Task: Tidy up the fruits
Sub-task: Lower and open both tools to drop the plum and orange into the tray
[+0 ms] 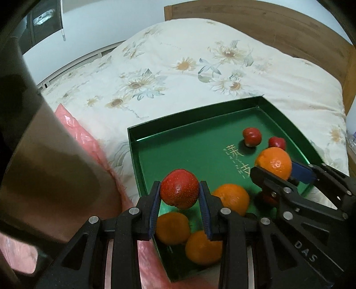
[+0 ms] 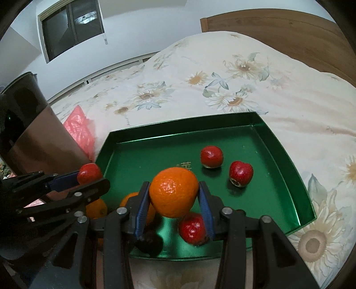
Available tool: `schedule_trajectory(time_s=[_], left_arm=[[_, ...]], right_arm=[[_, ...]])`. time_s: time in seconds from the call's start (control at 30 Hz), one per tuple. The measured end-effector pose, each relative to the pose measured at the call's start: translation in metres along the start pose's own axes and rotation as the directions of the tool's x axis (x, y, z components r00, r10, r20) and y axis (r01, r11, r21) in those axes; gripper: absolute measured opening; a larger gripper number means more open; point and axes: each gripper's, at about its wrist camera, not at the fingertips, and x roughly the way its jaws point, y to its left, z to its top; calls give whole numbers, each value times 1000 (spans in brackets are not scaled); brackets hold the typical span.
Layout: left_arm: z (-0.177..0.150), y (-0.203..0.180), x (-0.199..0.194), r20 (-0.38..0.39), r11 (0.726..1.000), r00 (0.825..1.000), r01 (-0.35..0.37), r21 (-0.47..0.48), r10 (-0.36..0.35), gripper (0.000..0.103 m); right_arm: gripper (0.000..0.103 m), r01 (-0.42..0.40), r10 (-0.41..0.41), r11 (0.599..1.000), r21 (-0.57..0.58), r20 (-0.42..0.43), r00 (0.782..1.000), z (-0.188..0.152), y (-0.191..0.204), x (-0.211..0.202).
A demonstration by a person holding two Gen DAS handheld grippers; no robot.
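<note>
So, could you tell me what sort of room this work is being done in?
Most likely a bedroom: the green tray of fruit sits on a bed with a floral quilt, backed by a wooden headboard.

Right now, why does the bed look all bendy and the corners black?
Left wrist view: the fisheye lens curves the headboard and darkens the corners; the brown container up close is blurry. Right wrist view: same curving; the green tray shines with glare, and the held orange has a bright spot.

Blk grippers, blue fingers (image 1: pixel 205 213), silver screws, "DAS" mark.
</note>
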Motion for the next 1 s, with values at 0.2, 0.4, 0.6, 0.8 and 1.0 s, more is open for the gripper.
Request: schedule_trajectory(time_s=[0.2,0.4,0.6,0.8,1.0], left_arm=[[-3,-1,18,-46,1000,999,-9,9,10,29],[-7,-1,33,-90,1000,996,-9,7,10,29],[-7,-2,35,-97,1000,995,-16,15,17,29],[-7,-2,34,-100,1000,995,-15,16,17,31],[-9,-5,25,-89,999,996,-25,21,27,45]], right_arm=[[53,10,-10,1000,2,-29,1000,-3,-2,11],[53,23,-23,1000,-1,-39,999,-4,-2,16],[54,26,-26,1000,-2,-48,998,-5,0,19],[57,37,-37,999,-3,-56,998,-4,0,18],[70,54,-52,998,25,-58,997,-5,-8,13]])
